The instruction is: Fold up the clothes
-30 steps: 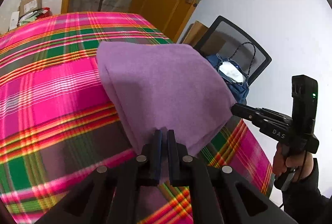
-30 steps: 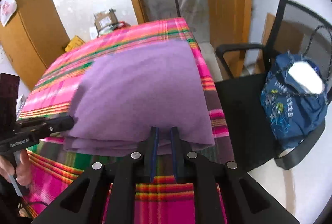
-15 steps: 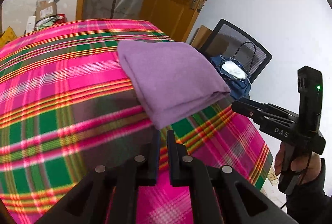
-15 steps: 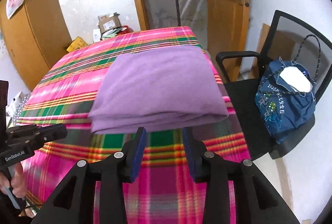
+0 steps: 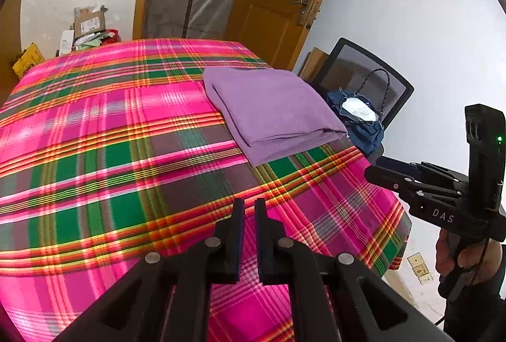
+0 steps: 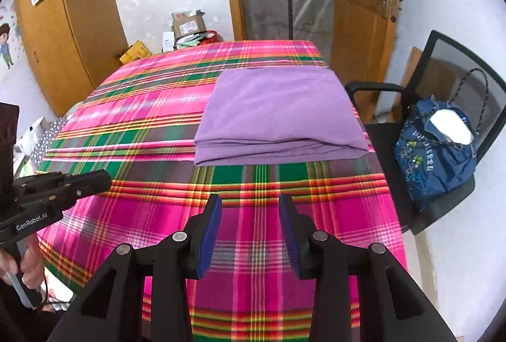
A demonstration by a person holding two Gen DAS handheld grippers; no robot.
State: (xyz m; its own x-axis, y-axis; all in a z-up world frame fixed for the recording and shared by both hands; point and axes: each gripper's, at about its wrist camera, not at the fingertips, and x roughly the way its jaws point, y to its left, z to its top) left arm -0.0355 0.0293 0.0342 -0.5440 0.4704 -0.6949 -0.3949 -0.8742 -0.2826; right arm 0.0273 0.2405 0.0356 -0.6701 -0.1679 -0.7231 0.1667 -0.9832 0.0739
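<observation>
A folded purple garment point(image 5: 272, 108) point(image 6: 278, 114) lies flat as a neat rectangle near the far right corner of the table, which is covered by a pink plaid cloth point(image 5: 126, 152) point(image 6: 142, 127). My left gripper point(image 5: 248, 206) hovers over the near part of the table, well short of the garment, its fingers shut with nothing between them. It also shows at the left edge of the right wrist view as the left gripper point(image 6: 101, 177). My right gripper point(image 6: 250, 206) is open and empty, likewise drawn back from the garment's near edge. In the left wrist view the right gripper point(image 5: 376, 171) is off the table's right side, held by a hand.
A black mesh chair point(image 6: 449, 63) point(image 5: 373, 73) stands close to the table's right side with a blue bag point(image 6: 436, 152) point(image 5: 357, 117) on its seat. Behind the table are a wooden door point(image 6: 363, 9), a plastic-covered doorway and cardboard boxes point(image 6: 186, 25) on the floor.
Both grippers let go of the garment's near edge and pulled back toward me. The right gripper opened; the left kept its fingers together. The garment now rests flat.
</observation>
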